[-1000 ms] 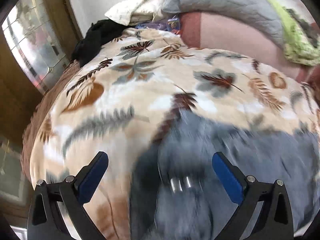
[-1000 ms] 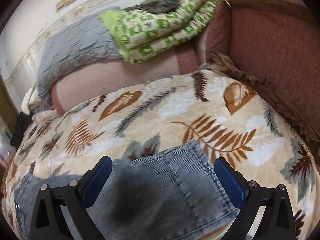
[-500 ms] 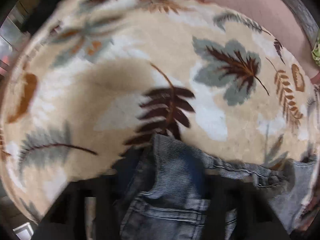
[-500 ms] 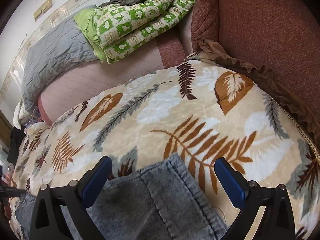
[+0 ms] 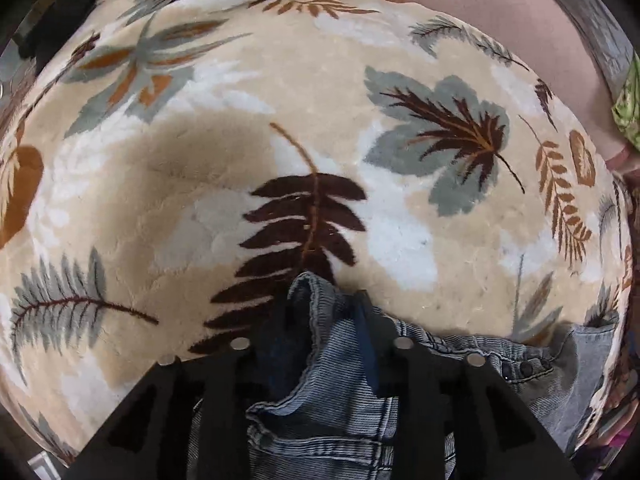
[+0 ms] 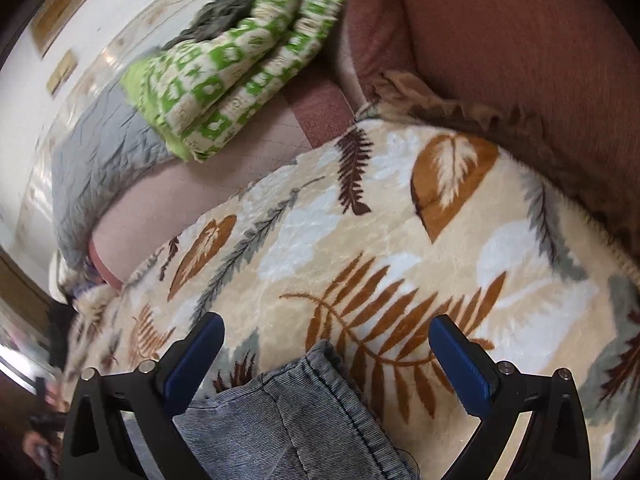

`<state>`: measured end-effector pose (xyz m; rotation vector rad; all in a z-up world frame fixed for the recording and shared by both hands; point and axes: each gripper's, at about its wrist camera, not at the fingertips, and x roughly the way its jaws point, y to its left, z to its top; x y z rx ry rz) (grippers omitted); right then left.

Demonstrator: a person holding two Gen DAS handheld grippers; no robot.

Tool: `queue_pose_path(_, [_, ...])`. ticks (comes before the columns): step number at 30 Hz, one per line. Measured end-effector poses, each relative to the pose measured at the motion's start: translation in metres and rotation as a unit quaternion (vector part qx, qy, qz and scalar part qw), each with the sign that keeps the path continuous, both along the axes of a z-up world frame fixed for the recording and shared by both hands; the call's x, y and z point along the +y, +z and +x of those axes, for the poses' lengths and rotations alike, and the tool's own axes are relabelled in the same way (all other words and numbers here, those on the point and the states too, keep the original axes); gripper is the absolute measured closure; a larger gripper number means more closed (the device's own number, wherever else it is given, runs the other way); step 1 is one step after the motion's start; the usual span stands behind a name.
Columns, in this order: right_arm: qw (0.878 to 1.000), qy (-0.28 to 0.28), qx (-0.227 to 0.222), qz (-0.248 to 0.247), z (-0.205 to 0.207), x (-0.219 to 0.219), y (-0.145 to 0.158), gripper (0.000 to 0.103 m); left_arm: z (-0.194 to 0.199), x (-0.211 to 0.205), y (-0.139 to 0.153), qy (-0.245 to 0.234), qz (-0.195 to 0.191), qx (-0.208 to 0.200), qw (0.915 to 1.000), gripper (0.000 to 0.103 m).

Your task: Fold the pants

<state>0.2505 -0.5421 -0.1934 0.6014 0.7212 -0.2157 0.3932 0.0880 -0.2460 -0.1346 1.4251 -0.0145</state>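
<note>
We had the left tool [image 5: 320, 320] pinching the waistband of the pants [image 5: 332, 408], which stretched rightward across the blanket [image 5: 280, 160]; the right tool [image 6: 326, 348], spread wide, hovered over their hem.

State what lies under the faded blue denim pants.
The cream plush leaf-print blanket lies under the faded blue denim pants; whatever is beneath that blanket is covered.

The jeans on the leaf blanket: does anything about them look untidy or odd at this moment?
Slightly. At the left gripper the jeans are bunched: the waistband is pinched into a raised fold, not flat on the leaf blanket. At the open right gripper the leg hem lies flat. No damage visible.
</note>
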Motion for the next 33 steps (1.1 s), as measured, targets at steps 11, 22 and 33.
queue_pose_path(11, [0.999, 0.018, 0.037, 0.017, 0.035, 0.011, -0.025, 0.015, -0.012, -0.017, 0.027, -0.015, 0.017, -0.044, 0.9988, 0.094])
queue_pose_path(22, [0.989, 0.059, 0.128, -0.044, 0.038, 0.035, -0.033, 0.085, -0.026, -0.022, 0.053, -0.003, 0.016, -0.079, 0.9968, 0.094])
queue_pose_path(33, [0.999, 0.043, 0.012, 0.026, -0.017, 0.010, 0.039, 0.086, -0.054, 0.006, 0.123, 0.033, -0.021, -0.168, 0.9851, 0.094])
